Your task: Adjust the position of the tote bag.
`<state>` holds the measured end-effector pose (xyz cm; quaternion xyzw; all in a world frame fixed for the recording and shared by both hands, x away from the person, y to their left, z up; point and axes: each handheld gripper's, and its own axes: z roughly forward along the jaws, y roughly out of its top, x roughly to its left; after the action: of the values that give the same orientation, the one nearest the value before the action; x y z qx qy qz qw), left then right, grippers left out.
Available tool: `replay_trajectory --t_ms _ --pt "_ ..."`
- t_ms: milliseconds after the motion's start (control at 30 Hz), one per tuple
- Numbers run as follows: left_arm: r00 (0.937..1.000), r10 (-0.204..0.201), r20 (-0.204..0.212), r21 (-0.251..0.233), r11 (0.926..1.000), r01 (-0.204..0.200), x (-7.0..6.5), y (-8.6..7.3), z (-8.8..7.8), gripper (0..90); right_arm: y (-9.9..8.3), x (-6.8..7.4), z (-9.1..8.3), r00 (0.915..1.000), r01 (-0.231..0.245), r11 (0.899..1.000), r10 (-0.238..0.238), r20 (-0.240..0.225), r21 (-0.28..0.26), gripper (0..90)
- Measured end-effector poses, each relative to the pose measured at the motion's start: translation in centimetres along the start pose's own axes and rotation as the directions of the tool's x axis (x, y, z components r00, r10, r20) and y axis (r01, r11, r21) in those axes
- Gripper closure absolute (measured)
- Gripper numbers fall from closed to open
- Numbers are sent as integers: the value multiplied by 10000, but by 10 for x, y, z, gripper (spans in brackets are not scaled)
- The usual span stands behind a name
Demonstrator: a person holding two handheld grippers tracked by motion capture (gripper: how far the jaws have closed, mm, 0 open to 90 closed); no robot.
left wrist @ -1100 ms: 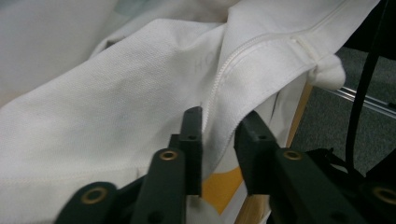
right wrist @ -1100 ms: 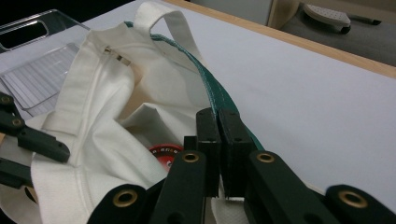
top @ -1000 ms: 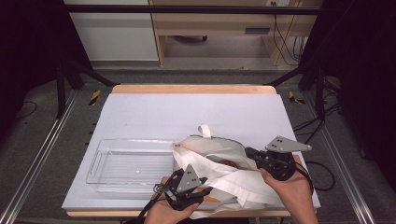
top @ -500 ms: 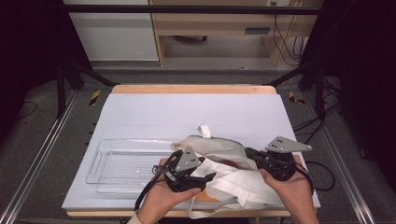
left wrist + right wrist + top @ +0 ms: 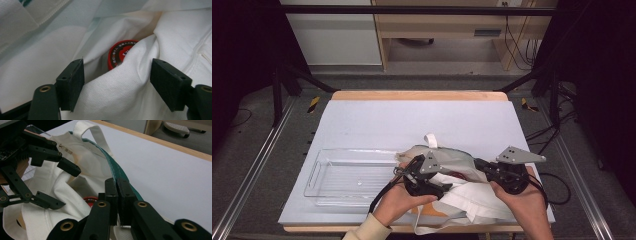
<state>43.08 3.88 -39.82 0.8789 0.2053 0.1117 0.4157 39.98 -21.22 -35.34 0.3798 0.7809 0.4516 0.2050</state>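
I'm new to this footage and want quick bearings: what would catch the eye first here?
A crumpled white cloth bag lies at the near edge of the table, and a red round lid peeks from its mouth. The right gripper pinches the bag's green-trimmed rim with shut jaws, while the left gripper, jaws just opened, aims into the opening. A clear plastic tray sits to the bag's left.

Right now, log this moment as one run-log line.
right gripper: shut on bag rim | left gripper: jaws just opening, over bag mouth | red cap: inside bag | tray: empty
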Motion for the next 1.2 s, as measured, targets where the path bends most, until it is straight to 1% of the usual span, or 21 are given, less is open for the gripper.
replay_trajectory --t_ms 33,100,133,167,200,233,267,300,333,433,467,500,667,800,933,1033,1200 --pt "10000 43 4 -15 10000 -43 -2 -1 -4 319 0 0 0 10000 -23 10000 23 -11 -12 878" --pt "9999 144 6 164 9998 -144 -5 -3 -7 375 0 -1 -1 10000 -29 10000 29 -17 -44 879" --pt "9999 144 6 164 9998 -144 -5 -3 -7 398 0 -1 -1 10000 -64 10000 64 -10 -61 879" --pt "9999 156 -3 338 9993 -156 -7 -5 -8 436 0 -1 -1 10000 -64 10000 64 -3 -66 878" --pt "10000 51 18 427 9991 -52 -8 -7 -8 477 0 -1 -1 10000 -26 10000 26 -4 -75 879" --pt "10000 51 18 427 9991 -52 -8 -7 -8 507 0 -1 -1 10000 -21 10000 21 2 -72 879" --pt "9999 -147 33 486 9987 146 -9 -8 -9 507 0 -1 -1 10000 -21 10000 21 2 -72 879" --pt "9998 -200 55 540 9983 197 -10 -9 -9 550 1 -1 -1 10000 18 10000 -18 1 -82 879" --pt "10000 -16 -45 685 9976 19 -15 -10 -9 627 1 -1 -2 10000 13 10000 -13 3 -71 879" --pt "9997 140 -193 775 9969 -124 -21 -13 -10 714 1 -1 -2 10000 -27 10000 28 30 -78 879" --pt "9997 140 -193 775 9969 -124 -21 -13 -10 738 1 -1 -2 10000 -27 10000 28 30 -78 879" --pt "9996 174 -211 725 9972 -159 -25 -15 -11 752 0 -2 -2 10000 -9 10000 10 44 -72 879" --pt "9995 196 -250 599 9980 -181 -30 -20 -13 778 -1 -3 -1 10000 9 10000 -9 61 -40 879" --pt "9997 121 -210 435 9990 -112 -35 -28 -15 786 -1 -3 -1 10000 20 10000 -20 91 -19 879" --pt "9997 119 -203 420 9991 -110 -38 -32 -16 787 -1 -3 0 9999 35 10000 -35 109 -15 879" --pt "9997 -55 -234 252 9997 61 -41 -36 -16 787 -2 -2 2 9999 40 10000 -41 134 41 879" --pt "9998 -10 -194 325 9995 16 -44 -40 -15 787 -3 -3 4 9997 118 9998 -121 230 132 879"
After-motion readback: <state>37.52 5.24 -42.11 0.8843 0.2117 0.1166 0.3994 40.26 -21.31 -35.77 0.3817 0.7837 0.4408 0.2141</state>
